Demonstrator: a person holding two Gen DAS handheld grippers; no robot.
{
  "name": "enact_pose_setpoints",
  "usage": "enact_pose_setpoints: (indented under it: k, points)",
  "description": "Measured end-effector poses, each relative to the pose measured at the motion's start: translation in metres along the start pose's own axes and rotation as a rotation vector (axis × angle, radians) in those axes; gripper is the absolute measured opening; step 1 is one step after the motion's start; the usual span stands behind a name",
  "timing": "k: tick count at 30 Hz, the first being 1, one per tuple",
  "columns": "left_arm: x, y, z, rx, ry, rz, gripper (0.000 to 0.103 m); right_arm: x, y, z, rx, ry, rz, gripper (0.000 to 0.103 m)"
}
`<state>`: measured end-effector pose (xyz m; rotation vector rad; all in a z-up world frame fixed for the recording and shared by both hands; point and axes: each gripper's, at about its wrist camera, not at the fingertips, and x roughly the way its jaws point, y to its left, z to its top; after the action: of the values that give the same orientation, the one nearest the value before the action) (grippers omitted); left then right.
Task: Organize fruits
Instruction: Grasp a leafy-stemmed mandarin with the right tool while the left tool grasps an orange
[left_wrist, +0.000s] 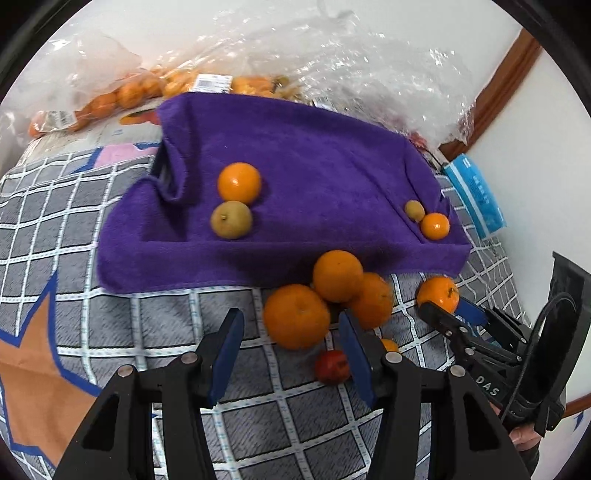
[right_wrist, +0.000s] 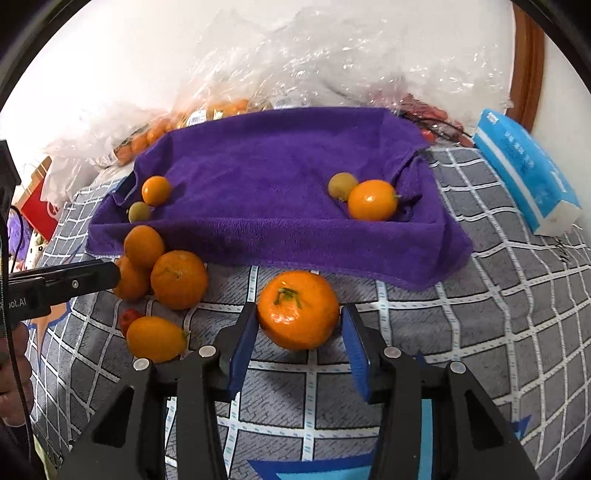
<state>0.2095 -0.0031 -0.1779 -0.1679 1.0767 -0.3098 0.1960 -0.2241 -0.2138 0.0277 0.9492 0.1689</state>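
A purple towel-lined tray (left_wrist: 314, 155) (right_wrist: 258, 166) holds an orange (left_wrist: 239, 183) beside a greenish fruit (left_wrist: 231, 219) on its left. A smaller such pair (right_wrist: 372, 199) lies at its right. In front of the tray on the bedspread is a heap of oranges (left_wrist: 338, 275). My left gripper (left_wrist: 290, 350) is open, and the nearest orange (left_wrist: 296, 316) lies just ahead of its pads without touching them. My right gripper (right_wrist: 299, 310) (left_wrist: 445, 305) is shut on a stemmed orange (right_wrist: 298, 310) (left_wrist: 437, 293), which rests on the cloth.
A small red fruit (left_wrist: 332, 367) and an oval orange fruit (right_wrist: 156, 339) lie near the heap. Plastic bags of fruit (left_wrist: 147, 88) line the wall behind the tray. A blue tissue pack (right_wrist: 524, 170) lies to the right. A checked bedspread (right_wrist: 480, 332) covers the surface.
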Motion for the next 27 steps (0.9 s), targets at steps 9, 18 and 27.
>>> enact_pose_setpoints:
  k: [9, 18, 27]
  points:
    - [0.017, -0.006, -0.001, -0.003, 0.034, 0.03, 0.04, -0.001, -0.003, -0.003, -0.003, -0.017, -0.001, 0.044]
    - [0.003, 0.01, -0.006, -0.042, 0.031, 0.052, 0.039, -0.016, -0.004, -0.009, 0.02, -0.03, -0.007, 0.044]
    - [-0.024, 0.009, -0.017, -0.057, 0.008, 0.05, 0.039, -0.047, -0.002, -0.013, 0.041, -0.056, -0.026, 0.044]
